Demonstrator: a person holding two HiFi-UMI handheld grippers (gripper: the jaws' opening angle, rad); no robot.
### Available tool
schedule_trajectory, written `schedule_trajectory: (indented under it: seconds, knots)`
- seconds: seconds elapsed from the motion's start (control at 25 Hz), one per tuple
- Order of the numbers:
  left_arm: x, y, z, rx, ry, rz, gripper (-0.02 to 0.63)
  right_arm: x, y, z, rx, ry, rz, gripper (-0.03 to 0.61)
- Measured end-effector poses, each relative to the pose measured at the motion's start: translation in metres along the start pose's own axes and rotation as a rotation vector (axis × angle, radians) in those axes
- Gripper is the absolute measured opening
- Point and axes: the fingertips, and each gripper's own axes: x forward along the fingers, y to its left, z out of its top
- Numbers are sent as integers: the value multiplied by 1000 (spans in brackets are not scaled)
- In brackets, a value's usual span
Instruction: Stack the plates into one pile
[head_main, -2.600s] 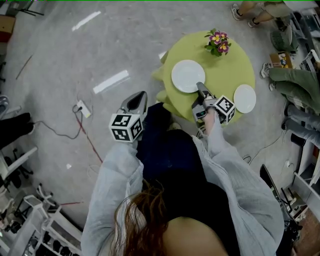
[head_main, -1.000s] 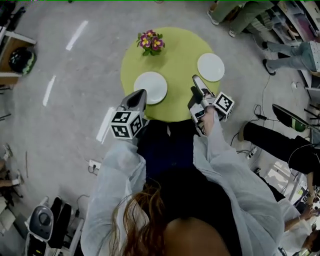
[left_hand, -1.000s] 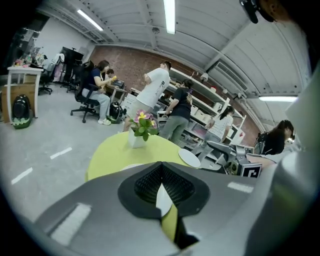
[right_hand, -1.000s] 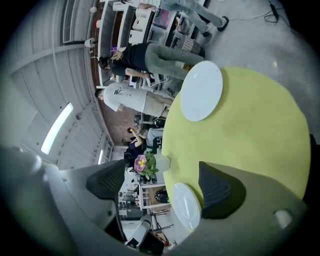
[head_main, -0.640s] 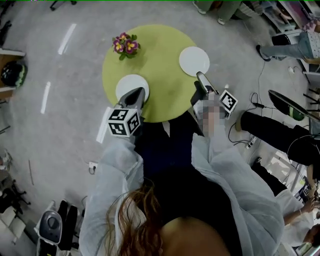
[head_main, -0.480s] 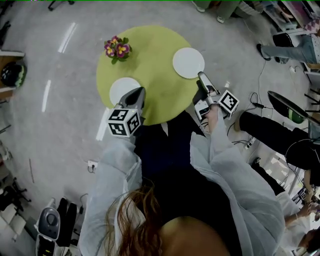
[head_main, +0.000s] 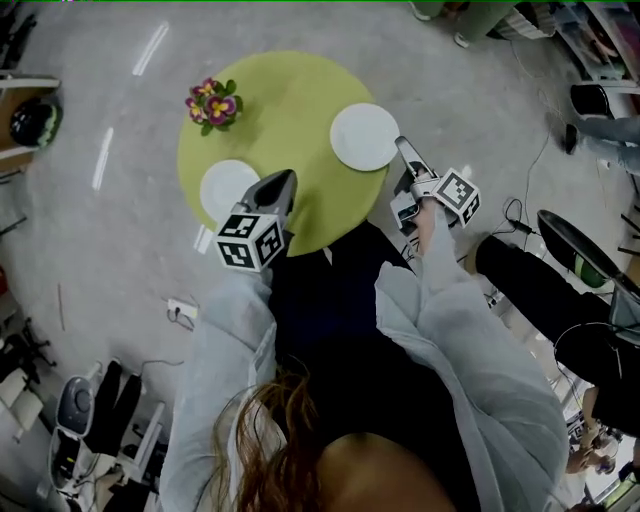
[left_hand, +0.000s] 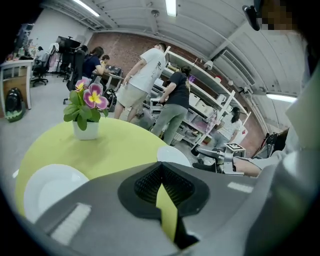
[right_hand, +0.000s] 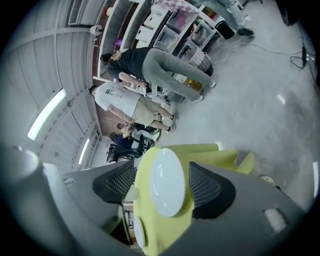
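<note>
Two white plates lie apart on the round green table (head_main: 290, 90). The left plate (head_main: 226, 188) (left_hand: 50, 187) lies just left of my left gripper (head_main: 284, 179) (left_hand: 161, 172), which is shut and holds nothing. The right plate (head_main: 364, 136) (right_hand: 165, 182) is beside the table's right edge. My right gripper (head_main: 402, 146) (right_hand: 162, 170) hovers at that plate's right rim, rolled onto its side and open. Its jaws have just been closing, and the plate lies just ahead of them with the pads not pressing on it.
A pot of purple and yellow flowers (head_main: 209, 103) (left_hand: 86, 112) stands at the table's far left. Several people stand by shelving (left_hand: 165, 95) beyond the table. A seated person's dark legs (head_main: 545, 290) and floor cables (head_main: 520, 215) are at the right.
The table and plates have slid left in the head view. My right gripper has come up to the right plate's rim, and my left gripper has drawn level with the left plate.
</note>
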Motion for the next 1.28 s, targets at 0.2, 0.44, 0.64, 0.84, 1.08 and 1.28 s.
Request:
schedule_trajectory:
  seconds: [0.2,0.44,0.64,0.84,1.08,1.28]
  knots:
    - [8,0,-9,-38,5,56,12,18,-14,-2,-67,87,-17,294]
    - [8,-2,-22,-87,5,121,12,33,-28,-3,-171,165,-55,199]
    - [7,-6,-28,-108,-1,151,12,37,-32,-4,-215,208,-56,66]
    - [7,-7,-27,-116,-12,155,12,37,-24,-5,-208,208,-9,37]
    - [8,-10,-22,-102,-25,134,12,30,-4,-6,-168,183,56,17]
    - [-5,-4,-17,-91,-40,111,12,21,6,-7,-149,129,43,15]
